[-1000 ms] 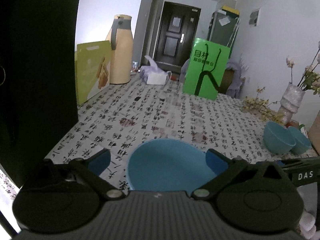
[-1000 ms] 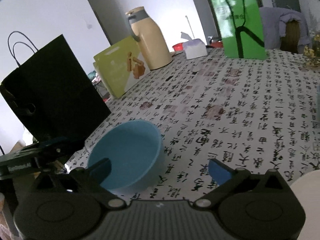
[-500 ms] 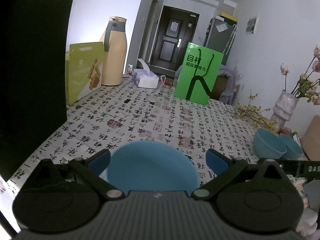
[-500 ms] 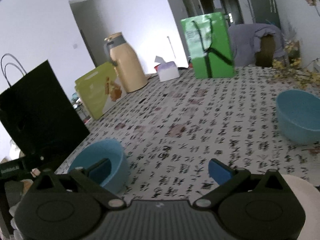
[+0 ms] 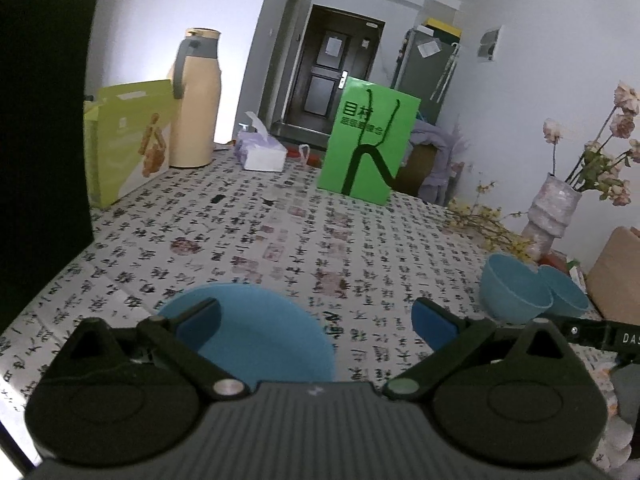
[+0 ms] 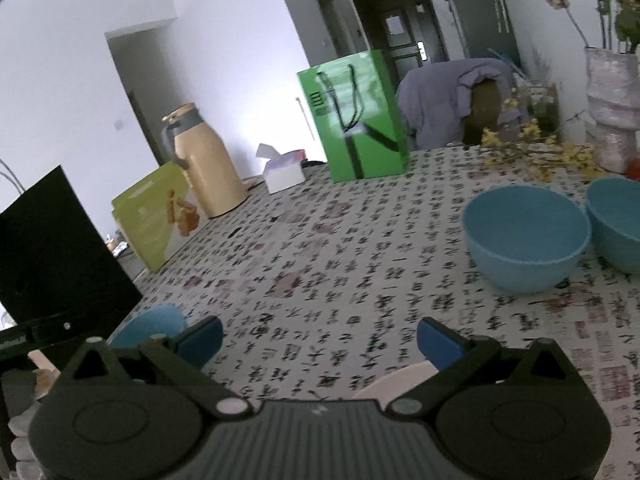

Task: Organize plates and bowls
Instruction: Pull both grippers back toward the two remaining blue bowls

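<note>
Bowls remain unstacked: one blue bowl sits at the table's 7 o'clock edge, two nested bowls at 3 o'clock. Left gripper and right gripper gape wide, empty.

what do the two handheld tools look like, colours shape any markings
Both match: the left tool and right tool have a dark grey ribbed body, two round black discs, black angled linkage arms with silver pivot pins, and blue finger pads. White lettering marks the right tool's side in the left view.
</note>
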The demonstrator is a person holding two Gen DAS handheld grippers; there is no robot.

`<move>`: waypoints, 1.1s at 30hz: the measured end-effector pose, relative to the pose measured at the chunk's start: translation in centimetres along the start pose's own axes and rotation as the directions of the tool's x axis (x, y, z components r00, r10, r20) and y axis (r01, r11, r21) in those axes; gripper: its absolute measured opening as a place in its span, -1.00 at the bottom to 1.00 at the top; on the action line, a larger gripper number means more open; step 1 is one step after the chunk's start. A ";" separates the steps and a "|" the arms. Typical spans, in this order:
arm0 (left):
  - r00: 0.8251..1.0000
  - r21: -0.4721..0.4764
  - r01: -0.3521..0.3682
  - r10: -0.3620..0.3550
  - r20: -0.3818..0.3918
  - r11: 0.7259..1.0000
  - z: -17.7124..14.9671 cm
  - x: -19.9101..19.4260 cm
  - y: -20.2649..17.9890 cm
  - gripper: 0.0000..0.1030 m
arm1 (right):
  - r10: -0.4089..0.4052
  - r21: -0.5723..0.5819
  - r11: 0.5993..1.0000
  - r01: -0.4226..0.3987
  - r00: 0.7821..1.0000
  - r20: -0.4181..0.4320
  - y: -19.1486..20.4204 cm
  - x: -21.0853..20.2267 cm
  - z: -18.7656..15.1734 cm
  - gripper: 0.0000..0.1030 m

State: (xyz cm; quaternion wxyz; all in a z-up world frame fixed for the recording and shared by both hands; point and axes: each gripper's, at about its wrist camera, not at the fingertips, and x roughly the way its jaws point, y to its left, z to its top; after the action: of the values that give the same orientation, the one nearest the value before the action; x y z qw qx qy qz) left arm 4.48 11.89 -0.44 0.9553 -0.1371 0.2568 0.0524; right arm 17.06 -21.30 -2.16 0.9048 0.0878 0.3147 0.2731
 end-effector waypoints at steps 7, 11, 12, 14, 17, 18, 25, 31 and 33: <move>1.000 0.017 0.015 -0.015 -0.008 1.000 0.3 1.0 -2.3 1.00 | -0.042 0.021 0.999 0.041 0.999 0.034 -3.2 -1.6 0.5 1.00; 0.999 0.032 0.033 -0.033 -0.016 0.999 0.4 1.8 -3.9 1.00 | -0.067 0.032 0.997 0.065 0.996 0.051 -4.9 -2.4 0.9 1.00; 0.999 0.038 0.038 -0.038 -0.018 0.999 0.4 2.0 -4.4 1.00 | -0.072 0.035 0.997 0.071 0.996 0.053 -5.2 -2.5 1.0 1.00; 0.999 0.047 0.048 -0.047 -0.023 0.998 0.4 2.5 -5.2 1.00 | -0.087 0.037 0.996 0.085 0.995 0.058 -6.0 -2.9 1.2 1.00; 0.998 0.060 0.064 -0.062 -0.033 0.996 0.4 3.3 -6.5 1.00 | -0.106 0.034 0.994 0.104 0.992 0.064 -7.2 -3.5 1.5 1.00; 0.997 0.064 0.067 -0.065 -0.036 0.996 0.4 3.4 -6.9 1.00 | -0.111 0.032 0.994 0.109 0.992 0.066 -7.5 -3.7 1.7 1.00; 0.994 0.075 0.100 -0.096 -0.059 0.992 0.9 5.0 -9.7 1.00 | -0.143 0.000 0.990 0.143 0.986 0.082 -9.5 -4.9 2.9 1.00; 0.989 0.079 0.123 -0.115 -0.093 0.989 1.9 6.6 -12.0 1.00 | -0.159 -0.015 0.987 0.161 0.983 0.090 -11.0 -5.5 4.7 1.00; 0.988 0.076 0.124 -0.116 -0.101 0.989 2.3 7.1 -12.7 1.00 | -0.164 -0.022 0.986 0.167 0.982 0.091 -11.6 -5.6 5.5 1.00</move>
State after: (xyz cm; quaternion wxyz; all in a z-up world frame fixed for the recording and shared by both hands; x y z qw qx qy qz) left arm 13.89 0.59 0.84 0.9480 -0.1155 0.2956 -0.0225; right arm 21.86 -33.97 1.27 0.9388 0.0598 0.2761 0.1973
